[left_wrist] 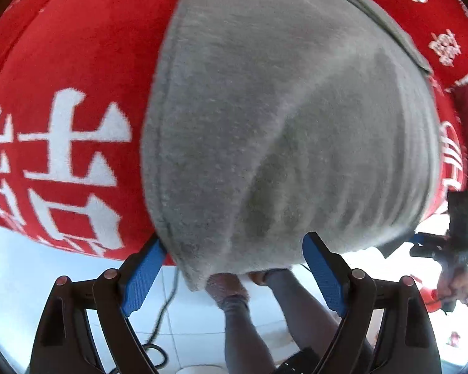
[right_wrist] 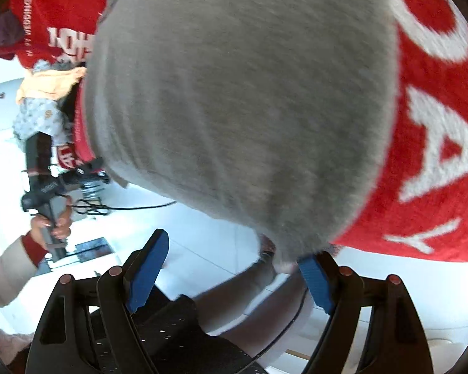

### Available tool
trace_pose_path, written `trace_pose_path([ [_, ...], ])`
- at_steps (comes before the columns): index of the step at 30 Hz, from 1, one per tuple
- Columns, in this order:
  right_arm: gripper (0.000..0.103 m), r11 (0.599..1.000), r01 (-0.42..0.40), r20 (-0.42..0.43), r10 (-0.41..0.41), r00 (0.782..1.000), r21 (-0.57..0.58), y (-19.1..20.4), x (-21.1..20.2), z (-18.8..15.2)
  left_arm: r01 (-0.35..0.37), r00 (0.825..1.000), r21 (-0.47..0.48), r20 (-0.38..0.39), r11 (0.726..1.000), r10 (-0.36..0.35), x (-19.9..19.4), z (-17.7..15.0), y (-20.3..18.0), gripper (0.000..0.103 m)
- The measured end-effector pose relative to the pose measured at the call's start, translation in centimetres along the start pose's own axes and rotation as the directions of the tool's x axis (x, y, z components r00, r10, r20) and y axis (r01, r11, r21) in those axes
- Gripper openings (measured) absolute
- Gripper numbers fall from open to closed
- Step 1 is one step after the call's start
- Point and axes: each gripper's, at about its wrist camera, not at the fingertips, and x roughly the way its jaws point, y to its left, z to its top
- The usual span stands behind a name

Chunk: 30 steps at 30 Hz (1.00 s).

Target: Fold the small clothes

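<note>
- Left gripper (left_wrist: 234,268): jaws are spread wide, nothing is clamped. The near hem of the grey garment (left_wrist: 280,118) hangs between the blue pads (left_wrist: 143,277), no pad contact is seen.
- Right gripper (right_wrist: 234,269): jaws are also wide, nothing is gripped. The garment's lower corner is seen just at the right pad at 4 o'clock; touch cannot be told through the blur.
- Grey garment is laid flat on the red cloth (left_wrist: 71,99) with white lettering and fills the centre of both wrist views; its near edge overhangs the cloth's edge toward 6 o'clock.
- In the left wrist view, the other gripper and the hand (left_wrist: 458,283) holding it are seen at 4 o'clock.
- In the right wrist view, a pile of small clothes (right_wrist: 43,99) (yellow, pale print) is seen at 9–10 o'clock on the red cloth.
- White tiled floor (left_wrist: 187,318) and the person's legs (left_wrist: 243,327) are seen below at 6 o'clock.
</note>
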Motion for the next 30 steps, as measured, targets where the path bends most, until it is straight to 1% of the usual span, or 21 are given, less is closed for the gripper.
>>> trace_pose_path([
  [2, 0.084, 1.0, -0.019, 0.001, 0.019, 1.0, 0.002, 0.3, 0.2, 0.2, 0.064, 0.998, 0.0, -0.013, 0.998, -0.064, 0.3, -0.4, -1.0, 0.088],
  [3, 0.084, 1.0, -0.02, 0.0, 0.02, 1.0, 0.002, 0.5, 0.5, 0.4, 0.082, 0.996, 0.012, -0.019, 0.997, -0.082, 0.4, -0.4, -1.3, 0.088],
  [6, 0.084, 0.999, -0.033, 0.004, 0.033, 0.999, 0.025, 0.2, 0.8, 0.4, 0.093, 0.995, 0.059, -0.03, 0.994, -0.091, 1.5, -0.6, -2.9, 0.088],
  [8, 0.084, 0.997, -0.048, 0.013, 0.048, 0.999, 0.057, 0.1, 0.8, 0.4, 0.098, 0.995, 0.076, -0.034, 0.992, -0.096, 1.8, -0.1, -3.4, 0.088],
  [9, 0.082, 0.996, -0.054, 0.017, 0.053, 0.998, 0.074, -0.4, 0.4, 0.2, 0.095, 0.995, 0.078, -0.034, 0.992, -0.092, 1.3, 0.4, -3.4, 0.088],
  [10, 0.072, 0.992, -0.066, 0.023, 0.064, 0.998, 0.11, -0.7, 0.3, 0.1, 0.089, 0.996, 0.075, -0.032, 0.993, -0.087, 1.4, 0.3, -3.7, 0.087],
  [11, 0.056, 0.988, -0.07, 0.027, 0.067, 0.997, 0.138, -1.1, 0.2, 0.0, 0.084, 0.996, 0.069, -0.027, 0.994, -0.083, 1.1, 0.5, -3.7, 0.08],
  [12, 0.047, 0.981, -0.072, 0.034, 0.067, 0.997, 0.18, -1.6, 0.1, -0.1, 0.068, 0.997, 0.061, -0.025, 0.996, -0.067, 0.6, 1.3, -3.4, 0.07],
  [13, 0.027, 0.973, -0.076, 0.038, 0.07, 0.997, 0.217, -2.0, 0.0, -0.3, 0.053, 0.998, 0.058, -0.023, 0.997, -0.052, 0.3, 1.3, -3.0, 0.065],
  [14, 0.01, 0.964, -0.089, 0.047, 0.08, 0.996, 0.252, -2.3, -0.2, -0.4, 0.029, 0.999, 0.055, -0.018, 0.998, -0.028, 0.3, 1.3, -2.8, 0.052],
  [15, 0.01, 0.959, -0.107, 0.057, 0.095, 0.994, 0.263, -2.4, -0.4, -0.7, 0.007, 1.0, 0.059, -0.017, 0.998, -0.006, 0.1, 1.3, -2.6, 0.034],
  [16, 0.008, 0.958, -0.113, 0.07, 0.098, 0.993, 0.264, -2.3, -0.7, -0.8, -0.012, 1.0, 0.066, -0.018, 0.998, 0.013, 0.2, 1.4, -2.4, 0.023],
  [17, 0.008, 0.959, -0.118, 0.081, 0.1, 0.992, 0.257, -2.0, -1.1, -1.1, -0.007, 1.0, 0.069, -0.023, 0.998, 0.008, 0.1, 1.4, -2.1, 0.013],
  [18, 0.008, 0.958, -0.135, 0.097, 0.114, 0.989, 0.254, -1.6, -1.4, -1.3, 0.02, 1.0, 0.056, -0.02, 0.998, -0.019, -0.1, 1.4, -1.9, 0.012],
  [20, 0.008, 0.947, -0.196, 0.148, 0.162, 0.976, 0.255, -0.9, -2.4, -1.7, 0.049, 0.999, 0.051, -0.015, 0.997, -0.048, -0.5, 1.6, -1.7, 0.011],
  [22, 0.008, 0.936, -0.243, 0.194, 0.197, 0.961, 0.256, -0.4, -3.3, -1.9, 0.098, 0.995, 0.044, 0.005, 0.994, -0.098, -1.5, 1.8, -1.7, 0.011],
  [25, 0.007, 0.915, -0.32, 0.274, 0.252, 0.928, 0.245, 0.8, -4.9, -1.9, 0.183, 0.982, 0.022, 0.046, 0.983, -0.184, -3.3, 2.4, -2.1, 0.011],
  [26, 0.007, 0.91, -0.337, 0.293, 0.263, 0.919, 0.24, 1.2, -5.5, -1.8, 0.214, 0.974, 0.016, 0.068, 0.977, -0.215, -4.1, 2.9, -2.3, 0.011],
  [28, 0.007, 0.904, -0.366, 0.336, 0.282, 0.899, 0.221, 2.2, -6.9, -1.5, 0.254, 0.963, 0.014, 0.095, 0.967, -0.254, -5.1, 3.5, -2.8, 0.011],
  [30, 0.007, 0.901, -0.385, 0.364, 0.297, 0.883, 0.198, 2.8, -8.1, -1.2, 0.283, 0.951, 0.032, 0.121, 0.958, -0.285, -6.1, 4.5, -3.5, 0.011],
])
